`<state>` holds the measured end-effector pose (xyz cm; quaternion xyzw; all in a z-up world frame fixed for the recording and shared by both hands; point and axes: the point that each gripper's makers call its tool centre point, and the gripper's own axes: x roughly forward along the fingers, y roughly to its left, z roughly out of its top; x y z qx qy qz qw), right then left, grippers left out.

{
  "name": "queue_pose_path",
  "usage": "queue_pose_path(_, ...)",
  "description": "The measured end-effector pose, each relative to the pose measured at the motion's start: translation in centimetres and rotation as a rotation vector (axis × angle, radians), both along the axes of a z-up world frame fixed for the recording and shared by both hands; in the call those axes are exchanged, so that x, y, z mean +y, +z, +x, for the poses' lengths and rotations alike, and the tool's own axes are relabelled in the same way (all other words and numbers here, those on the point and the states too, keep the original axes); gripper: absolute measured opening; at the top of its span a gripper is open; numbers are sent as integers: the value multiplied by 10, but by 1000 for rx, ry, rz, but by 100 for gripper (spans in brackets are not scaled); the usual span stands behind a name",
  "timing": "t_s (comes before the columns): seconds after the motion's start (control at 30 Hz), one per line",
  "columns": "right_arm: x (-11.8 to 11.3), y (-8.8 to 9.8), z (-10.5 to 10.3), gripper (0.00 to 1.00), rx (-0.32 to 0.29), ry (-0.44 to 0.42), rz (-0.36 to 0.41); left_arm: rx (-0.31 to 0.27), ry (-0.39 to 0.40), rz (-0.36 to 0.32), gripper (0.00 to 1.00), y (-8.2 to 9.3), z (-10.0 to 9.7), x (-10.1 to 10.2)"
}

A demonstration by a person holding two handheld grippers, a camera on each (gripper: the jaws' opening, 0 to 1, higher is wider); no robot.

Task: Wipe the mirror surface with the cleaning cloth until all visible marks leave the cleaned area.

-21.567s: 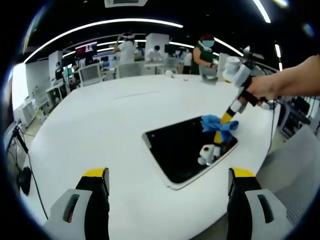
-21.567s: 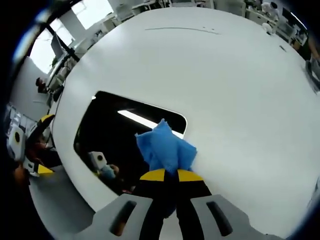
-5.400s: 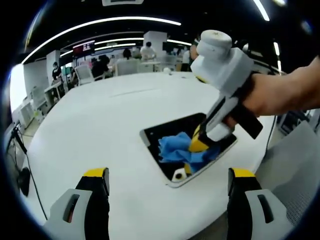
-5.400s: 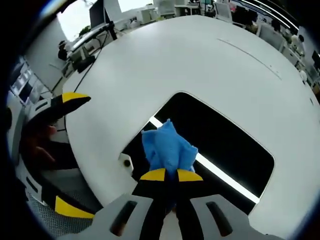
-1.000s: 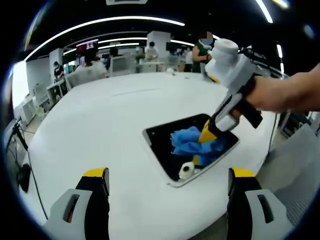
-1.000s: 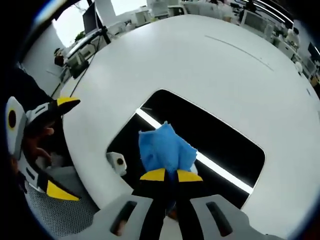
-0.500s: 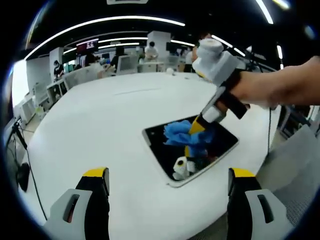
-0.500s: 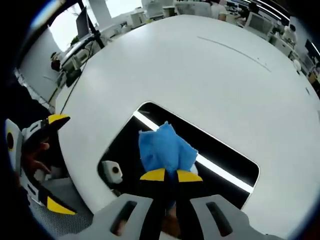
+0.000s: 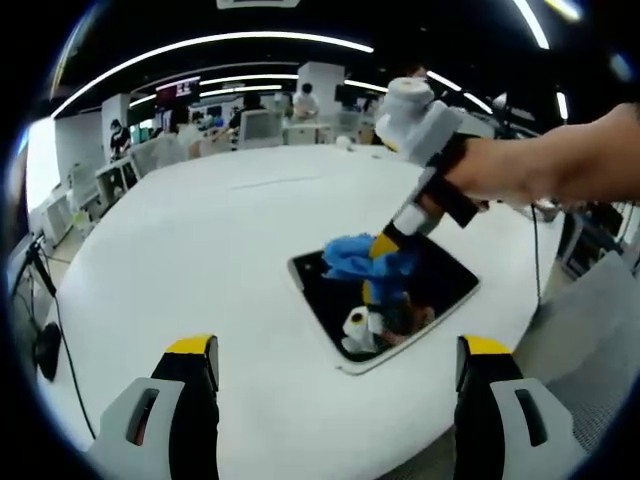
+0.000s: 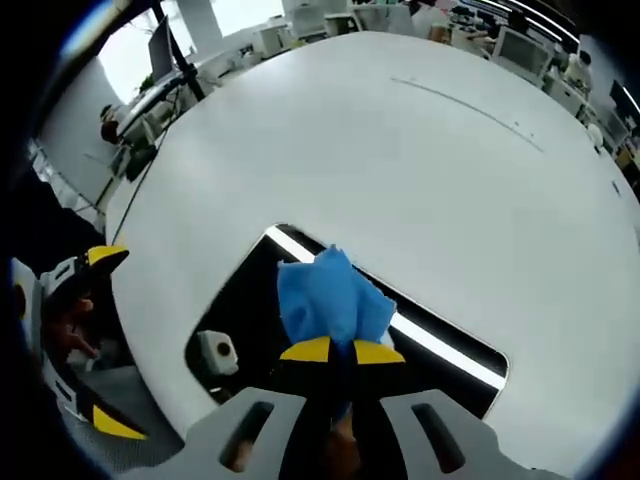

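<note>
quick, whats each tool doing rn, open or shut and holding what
Left tool: open, holding nothing, hovering off the mirror.
Right tool: shut on the blue cloth, pressing it to the mirror.

Brightly and evenly lit from long ceiling light strips [image 9: 250, 42], curving overhead in the left gripper view. Strong daylight from a window [image 9: 38, 165] at far left, blown out to plain white. White table [image 10: 420, 190] bright but not glaring, with soft, faint shadows. Sharp reflection of a light strip across the dark mirror [image 10: 440, 345] in the right gripper view. Heavy fisheye bending toward the edges, straight lines bowed. Slight softness throughout; far room background small and hazy.
</note>
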<state>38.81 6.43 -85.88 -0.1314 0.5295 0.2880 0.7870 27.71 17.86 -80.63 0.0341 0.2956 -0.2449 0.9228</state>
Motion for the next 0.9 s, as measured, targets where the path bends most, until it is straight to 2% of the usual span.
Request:
queue_pose_path(0.6,2,-4,33,0,13,-35,14,2,1,0,99,0,0,0)
queue_pose_path(0.8,3,-2,36,1,4,-61,25,2,3,-1,99,-1,0,0)
queue_pose_path(0.9,2,0,34,0,19,-83,44,1,1,0,99,-1,0,0)
